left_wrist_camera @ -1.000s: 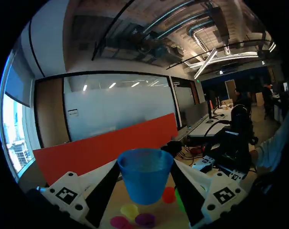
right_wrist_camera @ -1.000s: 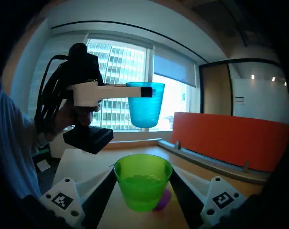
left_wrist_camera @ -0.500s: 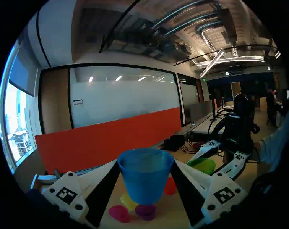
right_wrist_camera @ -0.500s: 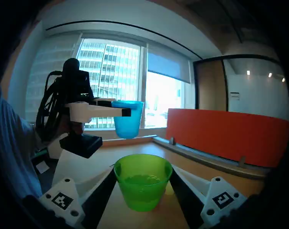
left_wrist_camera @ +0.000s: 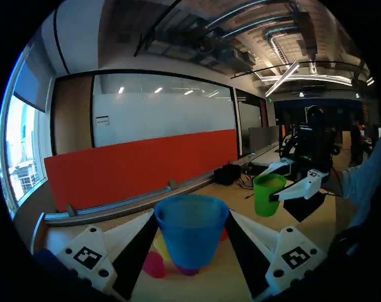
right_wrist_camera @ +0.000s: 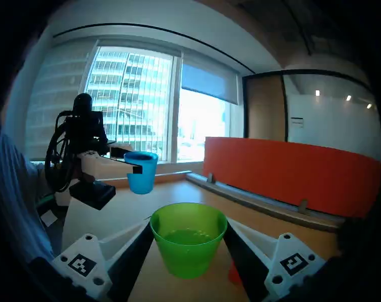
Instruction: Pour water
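Both fingers of the left hand-held gripper (left_wrist_camera: 191, 217) press on an upright blue cup (left_wrist_camera: 191, 244). The right hand-held gripper (right_wrist_camera: 188, 224) likewise clamps an upright green cup (right_wrist_camera: 188, 254), with water (right_wrist_camera: 186, 236) low inside it. From the right one, the blue cup sits ahead and to the left, well apart, over the counter (right_wrist_camera: 200, 194). Pouring looks not yet begun; next, I judge, the cups must be brought close and the green one tipped over the blue rim. Both are tapered, translucent plastic.
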The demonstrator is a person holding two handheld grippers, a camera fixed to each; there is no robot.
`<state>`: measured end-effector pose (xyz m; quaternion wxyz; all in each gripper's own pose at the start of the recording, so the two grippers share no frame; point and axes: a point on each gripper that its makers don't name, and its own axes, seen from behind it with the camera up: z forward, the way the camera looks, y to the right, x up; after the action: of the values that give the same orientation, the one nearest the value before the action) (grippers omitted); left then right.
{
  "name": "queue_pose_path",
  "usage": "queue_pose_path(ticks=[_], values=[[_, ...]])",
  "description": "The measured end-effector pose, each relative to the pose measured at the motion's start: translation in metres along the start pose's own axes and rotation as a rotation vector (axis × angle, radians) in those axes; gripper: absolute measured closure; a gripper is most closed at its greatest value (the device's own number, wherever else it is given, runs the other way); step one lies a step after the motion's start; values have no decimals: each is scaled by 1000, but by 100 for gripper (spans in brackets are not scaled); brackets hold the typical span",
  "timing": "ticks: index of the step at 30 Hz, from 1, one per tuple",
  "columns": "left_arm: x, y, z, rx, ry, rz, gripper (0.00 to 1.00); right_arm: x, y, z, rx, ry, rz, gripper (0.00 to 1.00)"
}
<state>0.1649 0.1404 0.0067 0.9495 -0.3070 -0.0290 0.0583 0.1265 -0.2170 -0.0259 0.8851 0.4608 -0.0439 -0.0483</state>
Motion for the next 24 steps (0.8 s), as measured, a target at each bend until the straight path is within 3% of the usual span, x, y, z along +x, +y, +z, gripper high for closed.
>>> queue_pose_path(ticks=[11, 24], values=[[-39, 4, -6, -13, -58, -38, 12, -12, 20, -23, -41, -35, 8, 9], [-76, 11, -5, -37, -136, -30, 12, -32, 26, -34, -38, -83, 12, 9]])
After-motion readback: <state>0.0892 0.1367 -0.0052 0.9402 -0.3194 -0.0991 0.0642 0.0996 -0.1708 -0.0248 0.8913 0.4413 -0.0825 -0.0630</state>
